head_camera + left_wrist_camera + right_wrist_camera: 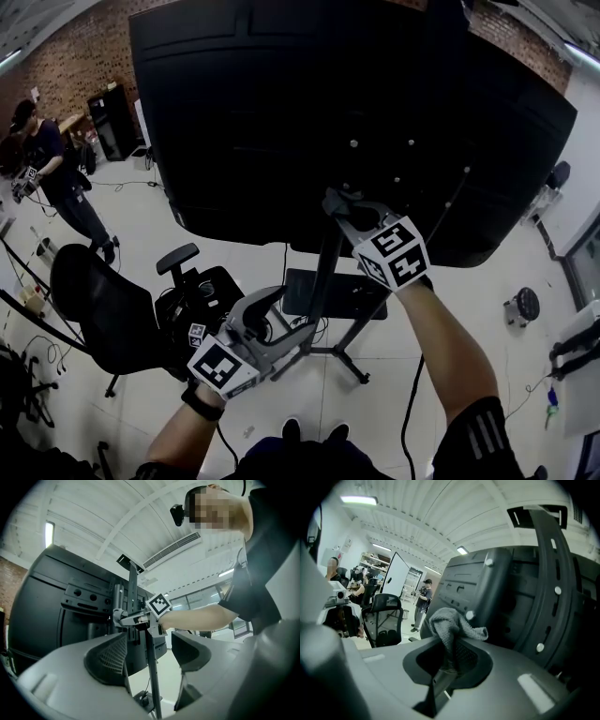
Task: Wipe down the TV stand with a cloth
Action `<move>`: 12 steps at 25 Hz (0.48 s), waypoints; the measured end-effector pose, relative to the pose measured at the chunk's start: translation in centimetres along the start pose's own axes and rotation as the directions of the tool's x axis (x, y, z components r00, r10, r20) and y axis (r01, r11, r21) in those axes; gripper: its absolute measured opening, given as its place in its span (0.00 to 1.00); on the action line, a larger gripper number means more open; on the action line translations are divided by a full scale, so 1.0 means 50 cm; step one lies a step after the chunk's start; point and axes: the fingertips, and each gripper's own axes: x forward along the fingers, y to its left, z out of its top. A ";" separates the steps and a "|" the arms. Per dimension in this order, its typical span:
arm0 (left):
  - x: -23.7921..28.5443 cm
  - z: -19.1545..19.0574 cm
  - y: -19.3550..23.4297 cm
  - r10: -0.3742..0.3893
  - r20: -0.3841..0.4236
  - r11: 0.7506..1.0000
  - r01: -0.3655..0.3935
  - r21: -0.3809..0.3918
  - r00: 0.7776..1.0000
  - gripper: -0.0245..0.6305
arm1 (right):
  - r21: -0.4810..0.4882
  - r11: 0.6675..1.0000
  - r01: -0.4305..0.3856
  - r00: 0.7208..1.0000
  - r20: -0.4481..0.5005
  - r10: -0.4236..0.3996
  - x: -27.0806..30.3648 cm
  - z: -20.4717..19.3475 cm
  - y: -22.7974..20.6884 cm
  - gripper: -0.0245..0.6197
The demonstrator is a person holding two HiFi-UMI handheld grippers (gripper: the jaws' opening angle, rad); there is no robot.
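The TV stand's black pole (pixel 325 272) rises to the back of a large black TV (pixel 309 112). In the head view, my right gripper (pixel 339 206) is up at the mount behind the screen. It is shut on a grey cloth (pixel 451 626), whose bunched end lies close to the TV's rear panel (pixel 487 588) and curved bracket (pixel 553 569). My left gripper (pixel 278 314) hangs lower, near the pole, open and holding nothing. In the left gripper view the pole (pixel 153 677) stands beyond the gap between its jaws, and the right gripper (pixel 120 617) shows higher up.
A black office chair (pixel 103 314) stands at lower left. The stand's black base shelf (pixel 342 295) and legs spread over the white floor, with cables nearby. Another person (pixel 52 173) stands far left. A small round object (pixel 521 305) lies at right.
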 end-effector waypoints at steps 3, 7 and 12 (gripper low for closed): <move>-0.001 -0.025 0.007 0.004 -0.017 1.000 -0.004 -0.007 1.000 0.53 | 0.018 1.000 -0.019 1.000 -0.020 0.020 0.016 -0.053 0.017 0.09; 0.001 -0.065 0.010 0.016 -0.048 0.999 -0.018 -0.048 0.999 0.53 | 0.044 0.998 -0.035 0.999 -0.023 0.036 0.033 -0.105 0.038 0.09; 0.001 -0.104 0.015 0.020 -0.073 0.997 -0.025 -0.078 0.997 0.53 | 0.066 0.995 -0.072 0.996 -0.057 0.075 0.056 -0.179 0.075 0.09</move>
